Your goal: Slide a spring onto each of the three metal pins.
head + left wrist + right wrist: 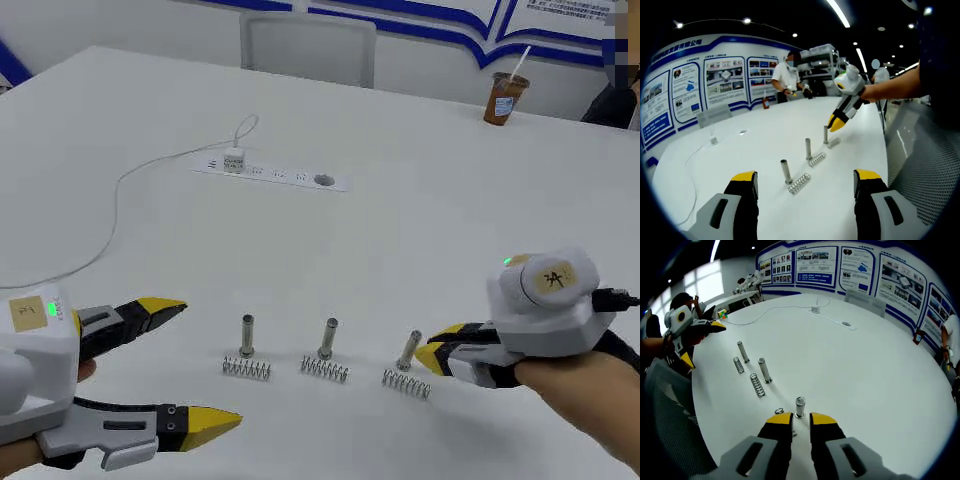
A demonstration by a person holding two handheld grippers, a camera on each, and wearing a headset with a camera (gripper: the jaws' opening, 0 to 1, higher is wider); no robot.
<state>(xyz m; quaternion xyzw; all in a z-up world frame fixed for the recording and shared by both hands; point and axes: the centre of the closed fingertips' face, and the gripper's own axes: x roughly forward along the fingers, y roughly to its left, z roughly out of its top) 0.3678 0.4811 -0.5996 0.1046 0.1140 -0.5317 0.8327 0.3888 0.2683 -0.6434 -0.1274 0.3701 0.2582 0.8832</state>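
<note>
A smooth, matte white table with a rounded edge carries three short, shiny metal pins, plain cylinders standing in a row: the left pin, the middle pin and the right pin. Just in front of each pin a thin coiled wire spring lies on its side: the left spring, the middle spring and the right spring. All three springs are still off the pins.

The left tongs, grey with yellow tips, are spread wide and hold nothing, near the left end of the row. The right tongs have their jaws drawn close with a slim gap, tips just beside the right pin. The right spring is partly hidden under them, so I cannot tell whether it is pinched.

Farther back on the table lie a white power strip with a thin cable and a brown drink cup with a straw. A grey chair stands beyond the table. Blue-and-white display panels line the wall.
</note>
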